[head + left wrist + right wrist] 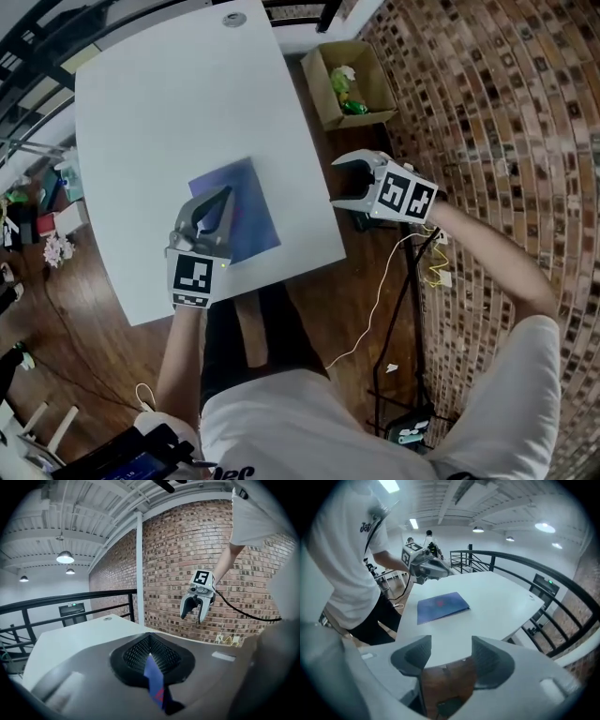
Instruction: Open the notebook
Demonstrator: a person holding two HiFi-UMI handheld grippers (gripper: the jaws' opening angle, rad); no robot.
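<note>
Maybe the notebook (255,208) gets shoved, not opened, by the shut left hand-held gripper (225,195) above it, while the right hand-held gripper (337,182) is held wide.

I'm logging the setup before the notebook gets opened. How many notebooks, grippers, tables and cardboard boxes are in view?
notebook: 1
grippers: 2, the left gripper and the right gripper
table: 1
cardboard box: 1
Total: 5
</note>
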